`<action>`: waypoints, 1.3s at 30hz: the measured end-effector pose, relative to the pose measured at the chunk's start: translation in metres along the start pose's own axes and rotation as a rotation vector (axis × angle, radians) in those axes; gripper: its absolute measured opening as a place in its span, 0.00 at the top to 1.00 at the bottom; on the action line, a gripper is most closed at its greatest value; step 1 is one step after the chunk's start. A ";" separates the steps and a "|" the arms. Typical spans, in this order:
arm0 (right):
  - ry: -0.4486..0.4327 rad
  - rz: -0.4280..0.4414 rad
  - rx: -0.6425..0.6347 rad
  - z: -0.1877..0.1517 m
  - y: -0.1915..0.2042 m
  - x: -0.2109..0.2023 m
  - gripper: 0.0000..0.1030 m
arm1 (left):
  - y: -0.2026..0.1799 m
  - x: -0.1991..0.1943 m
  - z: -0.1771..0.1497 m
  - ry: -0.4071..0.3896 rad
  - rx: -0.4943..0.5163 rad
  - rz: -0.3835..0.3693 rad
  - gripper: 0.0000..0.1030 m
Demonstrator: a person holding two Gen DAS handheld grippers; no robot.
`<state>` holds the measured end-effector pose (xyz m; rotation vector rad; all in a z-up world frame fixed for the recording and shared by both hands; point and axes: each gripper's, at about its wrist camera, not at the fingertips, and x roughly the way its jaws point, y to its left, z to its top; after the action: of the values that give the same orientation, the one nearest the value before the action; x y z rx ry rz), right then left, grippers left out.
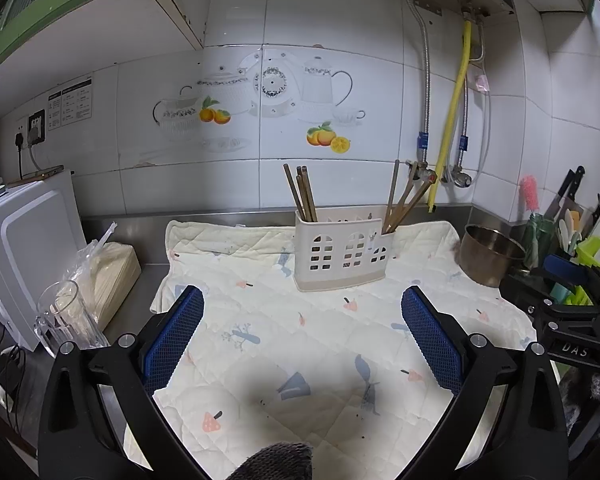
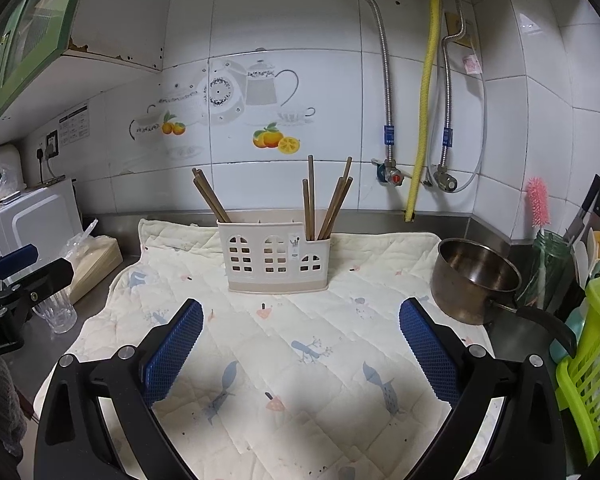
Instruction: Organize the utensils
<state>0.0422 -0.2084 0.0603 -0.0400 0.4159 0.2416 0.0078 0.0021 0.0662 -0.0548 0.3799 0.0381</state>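
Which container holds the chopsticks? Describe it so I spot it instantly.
On the quilted cream cloth covering the steel counter, near the tiled wall, stands a cream plastic utensil holder. Unlike the round metal pot to its right, it is rectangular, with window-shaped cutouts and brown wooden chopsticks.

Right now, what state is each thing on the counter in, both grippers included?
Left gripper: open, empty, above the mat.
Right gripper: open, empty.
Utensil holder: upright on the quilted mat.
Chopsticks: leaning in the left compartment.
Second chopstick group: standing in the right compartment.
Steel pot: upright, empty.
Clear glass: upright, empty.
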 end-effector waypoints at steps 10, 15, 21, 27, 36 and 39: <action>0.005 -0.002 -0.002 0.000 0.000 0.002 0.07 | -0.001 0.002 -0.001 0.002 0.005 0.006 0.05; 0.008 0.001 -0.003 -0.001 0.000 0.003 0.07 | -0.003 0.002 -0.001 0.003 0.012 0.004 0.05; 0.009 -0.002 -0.002 -0.001 0.000 0.004 0.07 | -0.004 0.002 -0.001 0.000 0.014 0.002 0.05; 0.010 -0.001 -0.003 -0.001 0.001 0.004 0.07 | -0.004 0.001 -0.001 -0.001 0.016 -0.001 0.05; 0.009 0.001 -0.003 -0.002 0.001 0.004 0.07 | -0.005 0.002 -0.002 0.003 0.015 0.000 0.05; 0.010 0.001 -0.002 -0.003 0.001 0.004 0.07 | -0.004 0.002 -0.002 0.003 0.014 0.000 0.05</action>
<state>0.0448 -0.2065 0.0563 -0.0432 0.4255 0.2425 0.0096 -0.0023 0.0637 -0.0410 0.3835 0.0351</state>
